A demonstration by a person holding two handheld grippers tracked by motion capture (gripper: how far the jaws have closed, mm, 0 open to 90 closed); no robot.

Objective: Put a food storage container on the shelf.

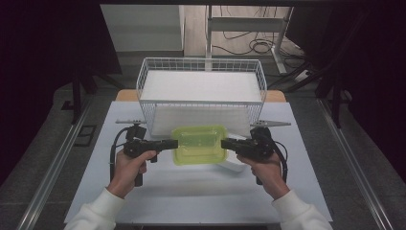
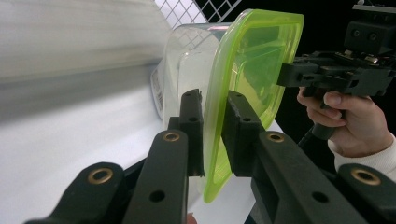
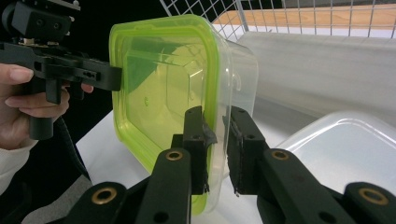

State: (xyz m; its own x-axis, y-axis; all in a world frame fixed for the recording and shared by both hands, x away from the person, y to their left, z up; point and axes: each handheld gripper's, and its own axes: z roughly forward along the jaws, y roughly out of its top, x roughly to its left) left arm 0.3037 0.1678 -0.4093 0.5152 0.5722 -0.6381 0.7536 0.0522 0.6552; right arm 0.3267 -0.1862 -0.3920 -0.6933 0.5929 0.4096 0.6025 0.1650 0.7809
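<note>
A clear plastic container with a bright green lid point(image 1: 198, 143) is held between both grippers, just in front of the wire basket. My left gripper point(image 1: 175, 143) is shut on the lid's left rim. In the left gripper view its jaws point(image 2: 214, 100) pinch the green lid point(image 2: 252, 60), with the clear body point(image 2: 187, 60) behind. My right gripper point(image 1: 223, 142) is shut on the opposite rim. In the right gripper view it point(image 3: 216, 114) clamps the lid's point(image 3: 159, 93) edge. Each gripper view shows the other gripper point(image 2: 327, 74) point(image 3: 60, 70) across the lid.
A white wire basket point(image 1: 143, 81) with a white liner stands at the back of the white table point(image 1: 191, 201). A second clear container point(image 1: 234, 165) point(image 3: 345, 149) lies on the table, below and right of the held one. Dark floor surrounds the table.
</note>
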